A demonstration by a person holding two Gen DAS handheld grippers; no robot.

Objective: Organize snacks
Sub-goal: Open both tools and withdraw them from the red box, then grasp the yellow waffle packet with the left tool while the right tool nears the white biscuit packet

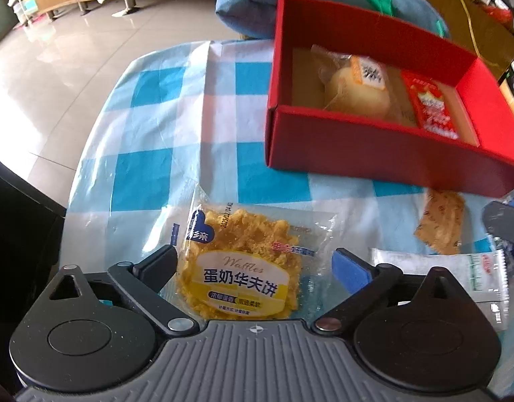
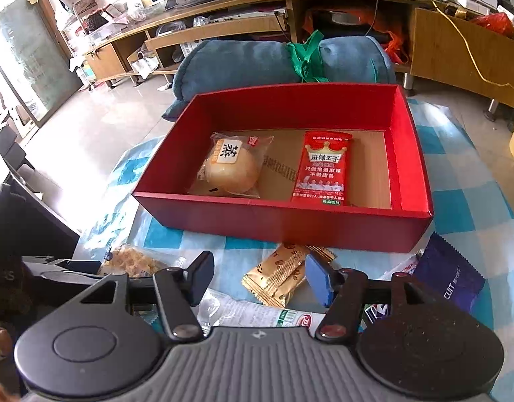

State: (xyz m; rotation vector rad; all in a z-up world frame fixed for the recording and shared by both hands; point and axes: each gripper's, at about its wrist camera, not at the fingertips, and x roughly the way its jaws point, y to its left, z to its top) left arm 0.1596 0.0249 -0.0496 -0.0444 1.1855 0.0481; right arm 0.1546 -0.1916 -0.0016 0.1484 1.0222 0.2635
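A waffle packet (image 1: 243,274) with a yellow label lies on the checked cloth between the fingers of my left gripper (image 1: 255,269). The jaws stand wide and the pads do not press on it. My right gripper (image 2: 260,279) hangs open over a gold snack packet (image 2: 277,278), its blue pad close to the packet's right edge. Behind both stands an open red box (image 2: 290,224), also in the left wrist view (image 1: 374,164). Inside it lie a wrapped round bun (image 2: 230,167) and a red spicy-strip packet (image 2: 324,171).
A white-and-green packet (image 2: 257,315) and a dark blue packet (image 2: 451,281) lie near my right gripper. The blue-and-white checked cloth (image 1: 139,167) ends at the table's left edge above a tiled floor. A blue cushion (image 2: 243,63) sits behind the box.
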